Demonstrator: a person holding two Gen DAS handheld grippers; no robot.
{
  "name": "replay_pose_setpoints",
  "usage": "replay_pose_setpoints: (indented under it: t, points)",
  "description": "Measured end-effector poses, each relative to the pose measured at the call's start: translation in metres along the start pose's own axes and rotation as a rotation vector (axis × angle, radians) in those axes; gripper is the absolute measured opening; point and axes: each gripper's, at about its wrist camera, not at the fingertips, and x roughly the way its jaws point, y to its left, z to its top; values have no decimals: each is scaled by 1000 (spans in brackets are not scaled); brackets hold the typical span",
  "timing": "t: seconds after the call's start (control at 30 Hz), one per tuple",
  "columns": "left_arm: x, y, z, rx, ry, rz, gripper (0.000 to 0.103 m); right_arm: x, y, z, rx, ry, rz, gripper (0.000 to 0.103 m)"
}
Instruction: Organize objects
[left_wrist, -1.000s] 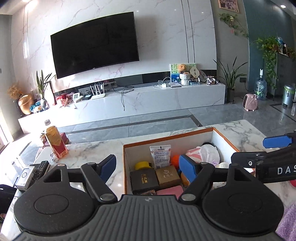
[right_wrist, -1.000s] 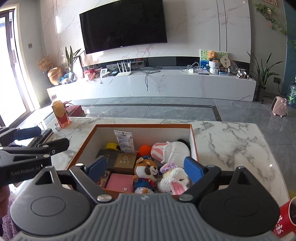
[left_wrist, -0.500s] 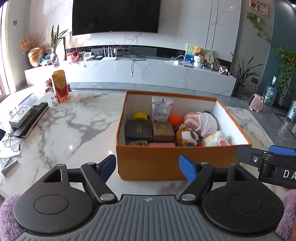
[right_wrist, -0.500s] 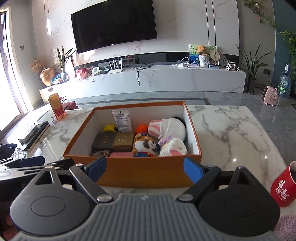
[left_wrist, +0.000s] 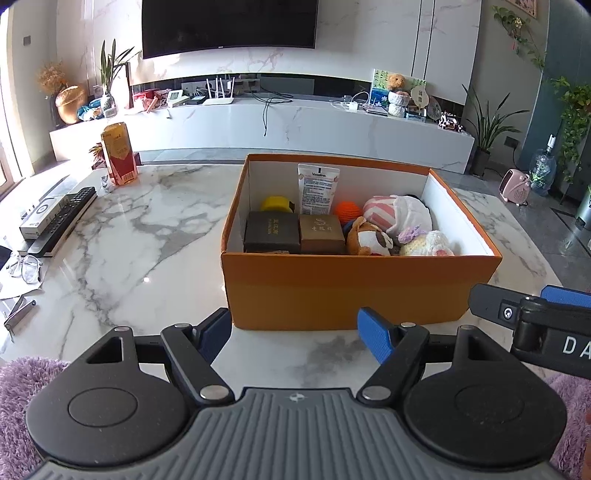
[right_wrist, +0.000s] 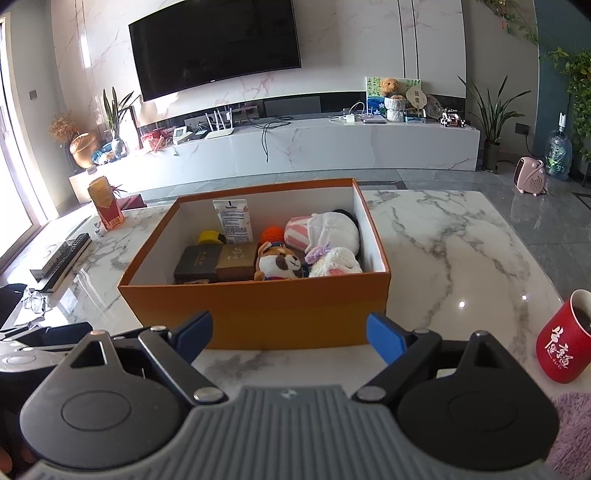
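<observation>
Since the earlier frames both grippers have pulled back and dropped low, from above the orange box (left_wrist: 343, 291) to the near side of it, so the box wall now fills the mid view instead of its insides. Left gripper (left_wrist: 295, 332) has fingers spread wide, holding nothing; right gripper (right_wrist: 290, 332) likewise spread and empty, just beside the left one. Box sits mid-table on the marble table (left_wrist: 147, 236), already packed: dark gift box (left_wrist: 271, 232), tan gift box (left_wrist: 320, 233), tube (left_wrist: 317, 189) standing vs the back wall, yellow item (left_wrist: 276, 204), orange ball (left_wrist: 348, 211), dog plush (left_wrist: 371, 242), pink-striped plush (left_wrist: 397, 216), white knit plush (left_wrist: 430, 243). Looks like task is near done, w/ hands retreating. To do this well: keep jaws open and clear of the box front, don't nudge it, and watch the red mug (right_wrist: 563, 339) near the right gripper, which seems to hold liquid. Writing: tube reads "Vaseline"; mug has white Chinese characters, not legible; both gift boxes carry gold characters too small to read; "DA" shows on the right gripper body in the left view.
</observation>
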Motion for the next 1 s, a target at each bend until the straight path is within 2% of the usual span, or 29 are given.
replay_pose_setpoints:
  t: [0.6, 1.0]
  points:
    - [3, -5, -3, 17, 21, 3, 89, 14, -2, -11, -2, 63, -2, 91]
    - [5, -5, -4, 24, 25, 13, 89, 17, -1, -13, -1, 76, -1, 91]
